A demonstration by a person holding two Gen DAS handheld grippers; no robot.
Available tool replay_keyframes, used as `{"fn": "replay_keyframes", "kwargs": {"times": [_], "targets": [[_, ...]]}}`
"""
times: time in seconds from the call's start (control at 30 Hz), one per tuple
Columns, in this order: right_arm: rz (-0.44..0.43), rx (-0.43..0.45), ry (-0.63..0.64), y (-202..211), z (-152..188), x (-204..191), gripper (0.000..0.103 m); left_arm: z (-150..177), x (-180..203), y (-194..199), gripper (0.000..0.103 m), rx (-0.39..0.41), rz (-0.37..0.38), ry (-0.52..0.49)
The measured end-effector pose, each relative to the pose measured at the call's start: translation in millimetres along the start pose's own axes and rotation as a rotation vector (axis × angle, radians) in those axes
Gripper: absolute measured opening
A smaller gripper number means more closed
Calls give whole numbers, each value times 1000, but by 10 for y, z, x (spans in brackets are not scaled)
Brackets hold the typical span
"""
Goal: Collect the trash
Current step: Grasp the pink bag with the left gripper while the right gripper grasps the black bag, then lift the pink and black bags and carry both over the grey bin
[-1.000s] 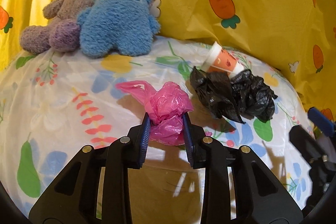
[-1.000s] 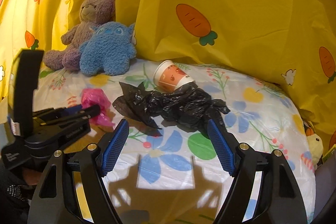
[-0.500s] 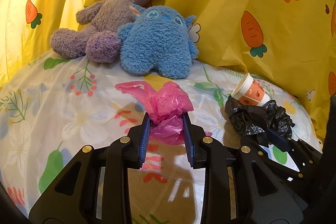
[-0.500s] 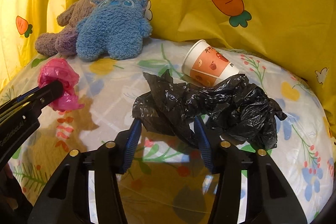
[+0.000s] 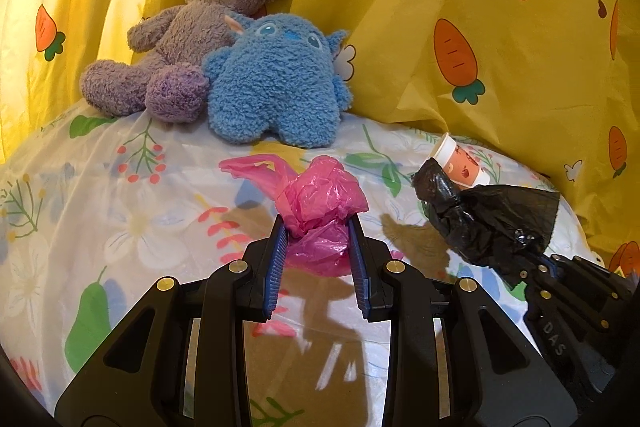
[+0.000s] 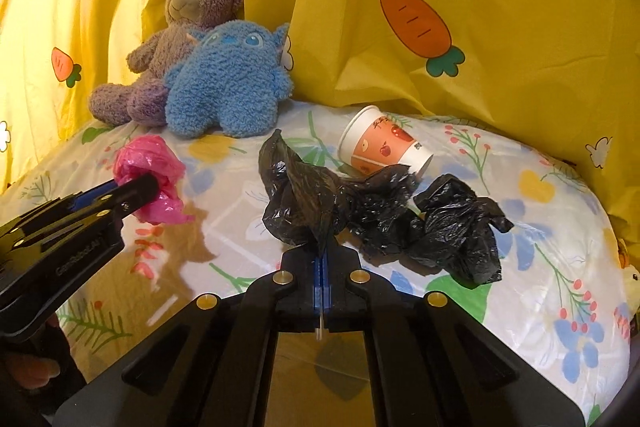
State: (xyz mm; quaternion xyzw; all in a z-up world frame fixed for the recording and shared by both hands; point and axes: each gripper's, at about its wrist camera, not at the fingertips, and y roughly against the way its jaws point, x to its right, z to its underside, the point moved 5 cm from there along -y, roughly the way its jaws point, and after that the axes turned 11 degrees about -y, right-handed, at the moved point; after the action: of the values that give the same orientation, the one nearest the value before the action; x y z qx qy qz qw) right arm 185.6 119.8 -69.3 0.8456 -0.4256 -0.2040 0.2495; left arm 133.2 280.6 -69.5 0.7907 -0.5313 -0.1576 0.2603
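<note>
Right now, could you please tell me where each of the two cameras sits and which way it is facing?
Left wrist: on the left gripper, looking along its fingers at the pink bag they clamp; the right gripper shows at right.
Right wrist: on the right gripper, shut on the black bag; the left gripper and a hand show at left.
Shared: both bags, paper cup, purple bear, blue plush.
</note>
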Motion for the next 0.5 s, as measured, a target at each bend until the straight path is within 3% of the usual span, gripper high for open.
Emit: {"fn": "replay_keyframes", "kwargs": {"times": [0.5], "targets": [[-32, 112, -4, 1254, 277, 384, 2, 14, 621, 651, 29, 82, 96, -106]]}}
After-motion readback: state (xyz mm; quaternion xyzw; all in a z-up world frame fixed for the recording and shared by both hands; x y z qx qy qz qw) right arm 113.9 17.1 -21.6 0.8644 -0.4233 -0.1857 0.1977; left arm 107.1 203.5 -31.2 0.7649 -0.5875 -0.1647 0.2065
